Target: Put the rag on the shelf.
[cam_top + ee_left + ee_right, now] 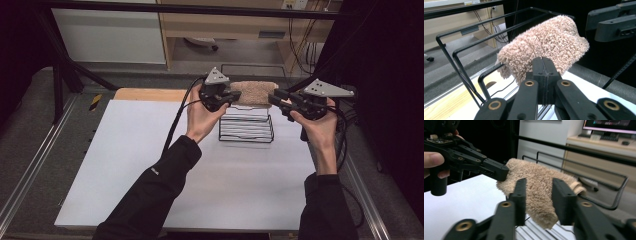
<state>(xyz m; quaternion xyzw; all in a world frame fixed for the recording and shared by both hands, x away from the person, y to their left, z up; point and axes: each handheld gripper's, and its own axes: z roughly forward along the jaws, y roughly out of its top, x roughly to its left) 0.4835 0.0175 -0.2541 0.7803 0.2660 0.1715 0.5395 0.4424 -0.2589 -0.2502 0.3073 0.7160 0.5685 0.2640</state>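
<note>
Towel (254, 93), tan and fluffy, hangs folded over the upper bars of a black wire rack (247, 131) that stands on the white table sheet (150, 165) toward the far side. The left gripper (231, 96) meets it from the left end, and in the left gripper view its jaws are pressed fully together with a pinch of pile at their tips (544, 60), so that end is clamped and cannot slide along the bar. The right gripper (272, 97) comes in from the opposite end; in the right gripper view its jaws stand apart on either side of the hanging fold (539, 192), with a gap showing beside the fabric, so it straddles the cloth without squeezing it. That pairing reads as one claw anchoring the piece while the other frees itself to take a fresh hold or let the drape settle. The cloth sits across the rack's top rails and not inside it, probably so both halves fall evenly, and both tools approach level with the rails to stay clear of the wires. Each hand (200, 117) wraps the body of its tool from below, cables trailing off toward the table's sides.
</note>
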